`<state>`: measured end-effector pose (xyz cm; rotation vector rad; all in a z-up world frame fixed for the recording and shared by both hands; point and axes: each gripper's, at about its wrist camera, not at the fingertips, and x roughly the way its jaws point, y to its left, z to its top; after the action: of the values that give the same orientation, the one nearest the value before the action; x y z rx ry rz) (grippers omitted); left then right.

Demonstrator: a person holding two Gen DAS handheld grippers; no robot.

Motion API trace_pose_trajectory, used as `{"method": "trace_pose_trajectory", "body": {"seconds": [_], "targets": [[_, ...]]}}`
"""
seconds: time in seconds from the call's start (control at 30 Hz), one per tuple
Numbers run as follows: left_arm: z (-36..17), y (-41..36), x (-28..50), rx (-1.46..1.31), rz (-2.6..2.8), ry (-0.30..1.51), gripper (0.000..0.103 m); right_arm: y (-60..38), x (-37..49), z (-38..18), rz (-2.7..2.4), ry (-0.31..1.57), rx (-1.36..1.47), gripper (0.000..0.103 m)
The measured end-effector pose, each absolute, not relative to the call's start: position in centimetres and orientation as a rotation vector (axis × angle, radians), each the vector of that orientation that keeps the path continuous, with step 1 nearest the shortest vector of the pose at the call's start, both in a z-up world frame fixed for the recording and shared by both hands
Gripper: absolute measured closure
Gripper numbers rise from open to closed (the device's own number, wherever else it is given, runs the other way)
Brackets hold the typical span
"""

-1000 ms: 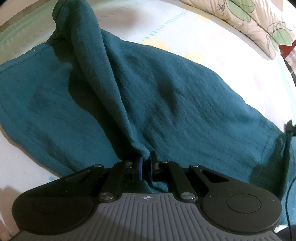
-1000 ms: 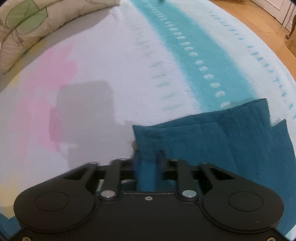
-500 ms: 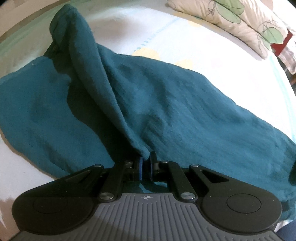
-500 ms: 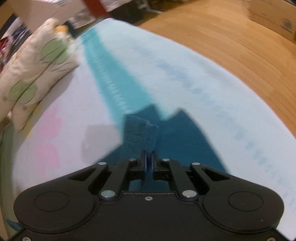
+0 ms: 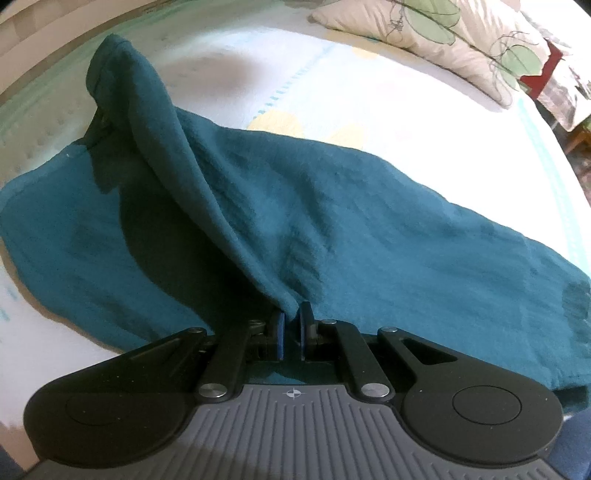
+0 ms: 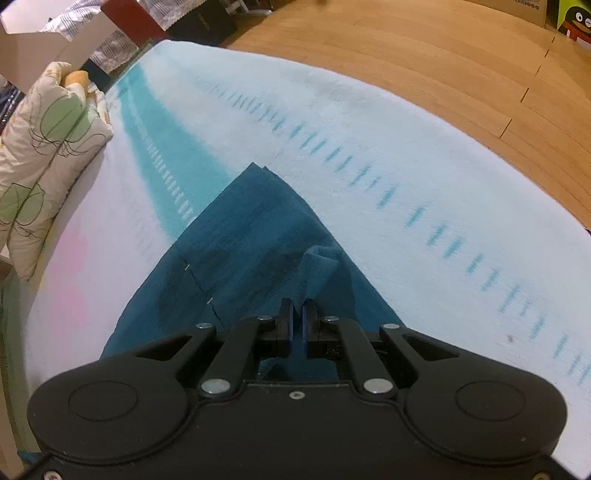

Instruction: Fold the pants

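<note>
We are pinching the teal pants (image 5: 332,206) in both grippers. The left gripper (image 5: 291,314) is clamping a raised ridge of crinkled fabric; the right gripper (image 6: 298,308) is clamping a small folded tuft. The pants are lying spread across the striped bedsheet (image 6: 369,122), near the leaf-print pillow (image 5: 443,33).

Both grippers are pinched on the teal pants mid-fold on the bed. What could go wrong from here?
1. The left gripper holds only a thin ridge of the pants; it may slip out.
2. The right gripper pinches a small bunched tuft near the hem, so the fold could land creased.
3. The slack cloth lying on the bedsheet may drag and skew the edges.
</note>
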<state>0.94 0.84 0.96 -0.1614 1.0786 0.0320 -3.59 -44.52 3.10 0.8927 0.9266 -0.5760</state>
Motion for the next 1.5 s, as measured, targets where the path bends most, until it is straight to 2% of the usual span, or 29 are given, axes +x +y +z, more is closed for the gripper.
{"method": "trace_pose_trajectory", "body": {"seconds": [0.27, 0.43, 0.5, 0.53, 0.63, 0.7, 0.93, 1.1, 1.3, 1.43, 1.5], "targets": [[0.4, 1.6, 1.0, -0.174, 0.018, 1.130, 0.095, -44.5, -5.9, 2.3, -0.583, 0.951, 0.932, 0.094], [-1.8, 1.3, 2.1, -0.179, 0.022, 1.250, 0.093, -44.7, -5.1, 0.0, -0.618, 1.019, 0.921, 0.093], [-2.0, 1.0, 2.3, -0.168, 0.022, 1.259, 0.093, -44.8, -5.0, -0.6, -0.623, 1.041, 0.933, 0.090], [-1.9, 0.9, 2.4, -0.159, 0.019, 1.259, 0.093, -44.8, -4.9, -0.8, -0.619, 1.053, 0.944, 0.082], [-1.9, 0.7, 2.7, -0.161, 0.019, 1.268, 0.092, -45.1, -5.2, -0.7, -0.620, 1.061, 0.970, 0.080], [-1.9, 0.9, 2.9, -0.185, 0.025, 1.284, 0.091, -45.3, -5.4, -0.3, -0.637, 1.057, 0.977, 0.072], [-1.7, 1.2, 1.9, -0.245, -0.005, 1.352, 0.090, -45.2, -6.2, 2.7, -0.657, 0.992, 0.934, 0.071], [1.5, 0.7, 1.1, -0.167, -0.087, 1.264, 0.090, -43.3, -4.4, 6.6, -0.583, 0.947, 0.830, 0.071], [8.2, 2.8, 2.8, 0.023, -0.086, 1.054, 0.090, -36.0, 0.8, 11.2, -0.317, 0.944, 0.623, 0.071], [10.6, 6.8, 4.8, 0.064, -0.008, 0.996, 0.090, -28.9, 4.6, 12.2, -0.100, 0.962, 0.523, 0.061], [10.8, 9.1, 5.7, 0.064, 0.023, 1.000, 0.090, -24.7, 6.4, 12.0, 0.009, 0.980, 0.474, 0.061]]}}
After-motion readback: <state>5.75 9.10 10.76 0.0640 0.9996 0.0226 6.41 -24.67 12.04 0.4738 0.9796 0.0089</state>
